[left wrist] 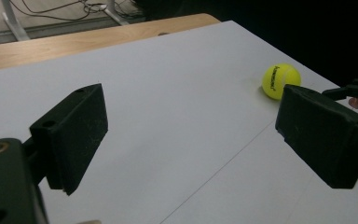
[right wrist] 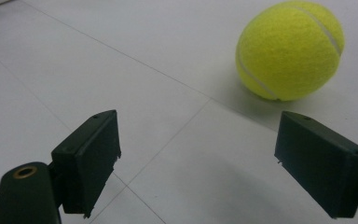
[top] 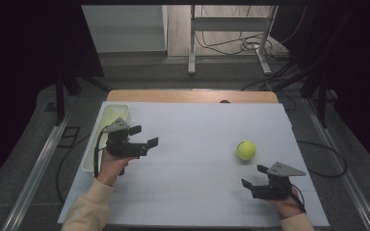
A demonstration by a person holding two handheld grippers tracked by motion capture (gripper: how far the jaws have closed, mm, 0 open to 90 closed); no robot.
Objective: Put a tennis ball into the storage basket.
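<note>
Approach step judged: hovered right tool (top: 253,176) gaping, empty, tennis ball (top: 245,150) at eleven o'clock; next, advance and clamp.

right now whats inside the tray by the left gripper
The tray looks bare in its far part. The left gripper and the hand holding it cover its near part, so that stays unknown.

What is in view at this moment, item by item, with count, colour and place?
tennis ball: one, yellow-green, right part of the white sheet, apart from both grippers.
bin: one, pale yellow, left edge of the table.
white sheet: one, covers the tabletop.
table: one, wooden edge shows at the far side.
left gripper: one, black, open, beside the bin.
right gripper: one, black, open, near the ball.
</note>
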